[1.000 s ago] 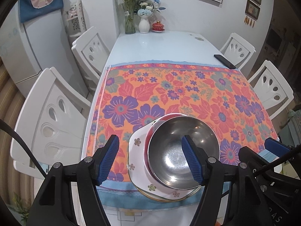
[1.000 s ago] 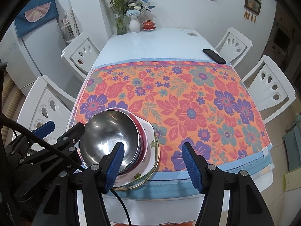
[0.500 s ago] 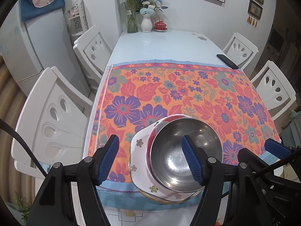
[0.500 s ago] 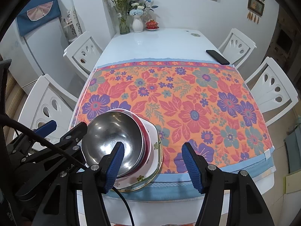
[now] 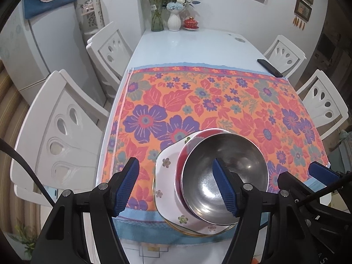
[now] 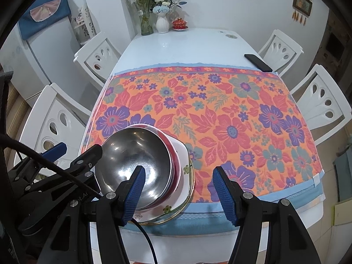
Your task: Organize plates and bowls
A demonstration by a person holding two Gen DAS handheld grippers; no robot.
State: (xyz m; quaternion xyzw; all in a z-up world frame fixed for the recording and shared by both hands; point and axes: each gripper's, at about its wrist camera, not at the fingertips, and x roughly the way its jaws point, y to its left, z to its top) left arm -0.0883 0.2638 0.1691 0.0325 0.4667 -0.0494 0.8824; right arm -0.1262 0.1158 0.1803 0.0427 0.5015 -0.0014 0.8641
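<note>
A steel bowl [image 5: 224,176] sits nested in a red bowl [image 5: 204,135], on a white flowered plate [image 5: 165,176], stacked at the near edge of the floral cloth [image 5: 198,101]. The stack also shows in the right wrist view: steel bowl [image 6: 134,160], plate [image 6: 182,154]. My left gripper [image 5: 176,187] is open and empty, above the stack's left side. My right gripper [image 6: 178,191] is open and empty, above the stack's right side. Each gripper shows at the edge of the other's view.
A white table [image 5: 198,46] carries the cloth, a black phone [image 5: 269,67] at the right edge, and vases [image 5: 173,19] with a red lidded cup [image 5: 191,23] at the far end. White chairs [image 5: 59,132] stand on both sides. A fridge [image 5: 44,44] is at left.
Both grippers have pulled back and up slightly from the stack. The bowls and plate have not moved. Both stay open.
</note>
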